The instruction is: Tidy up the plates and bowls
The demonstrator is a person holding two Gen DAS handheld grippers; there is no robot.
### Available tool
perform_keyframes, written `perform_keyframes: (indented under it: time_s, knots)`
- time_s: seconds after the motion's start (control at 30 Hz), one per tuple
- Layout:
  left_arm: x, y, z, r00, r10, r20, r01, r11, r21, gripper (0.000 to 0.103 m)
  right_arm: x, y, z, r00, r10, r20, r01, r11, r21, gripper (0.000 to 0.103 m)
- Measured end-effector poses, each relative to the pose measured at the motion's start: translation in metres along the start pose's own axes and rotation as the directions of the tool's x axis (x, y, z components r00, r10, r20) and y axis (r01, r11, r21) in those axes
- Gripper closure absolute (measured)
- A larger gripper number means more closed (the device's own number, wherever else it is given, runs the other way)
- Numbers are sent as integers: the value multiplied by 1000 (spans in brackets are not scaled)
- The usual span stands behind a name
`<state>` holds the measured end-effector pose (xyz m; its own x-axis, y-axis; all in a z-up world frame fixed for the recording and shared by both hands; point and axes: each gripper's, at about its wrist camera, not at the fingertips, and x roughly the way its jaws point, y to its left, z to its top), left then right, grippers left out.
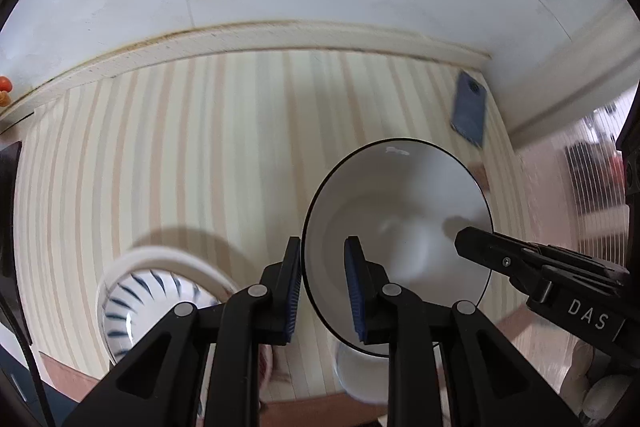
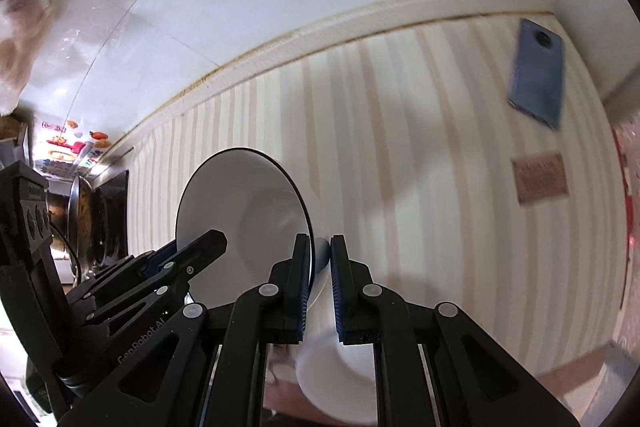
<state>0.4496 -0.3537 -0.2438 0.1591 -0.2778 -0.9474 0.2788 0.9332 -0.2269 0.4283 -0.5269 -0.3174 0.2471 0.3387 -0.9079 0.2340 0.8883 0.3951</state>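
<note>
White bowl looked like glossy glazed ceramic, thin dark rim. Blue-striped bowl likewise glossy. Striped tablecloth looked matt. Left gripper was matt black plastic with ribbed blue pads. Phone back was smooth blue.

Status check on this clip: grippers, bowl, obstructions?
Left gripper, right gripper both clamped on white bowl rim, lifted, tilted. Blue-striped bowl on the mat below-left. Phone far, clear.

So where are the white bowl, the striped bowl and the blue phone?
white bowl (image 1: 400, 211): left wrist view, inner wall.
striped bowl (image 1: 132, 303): left wrist view, blue-striped inside.
blue phone (image 2: 538, 75): right wrist view, middle of its back.
</note>
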Motion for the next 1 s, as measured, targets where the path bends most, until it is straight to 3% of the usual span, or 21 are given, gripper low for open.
perform_keyframes:
  time_s: [0.4,0.6,1.0]
  knots:
    - [12,-36,-61,997,-4,-81,12,994,107,84,-23,-51,-98,1000,-13,-21,15,997,82,91]
    - [30,-41,-79,993,26,-118,-10,991,136,84,-7,-69,-122,998,-11,-54,18,993,118,91]
    - [48,-45,-91,988,75,-135,-53,986,159,84,18,-81,-134,994,-27,-108,40,992,119,91]
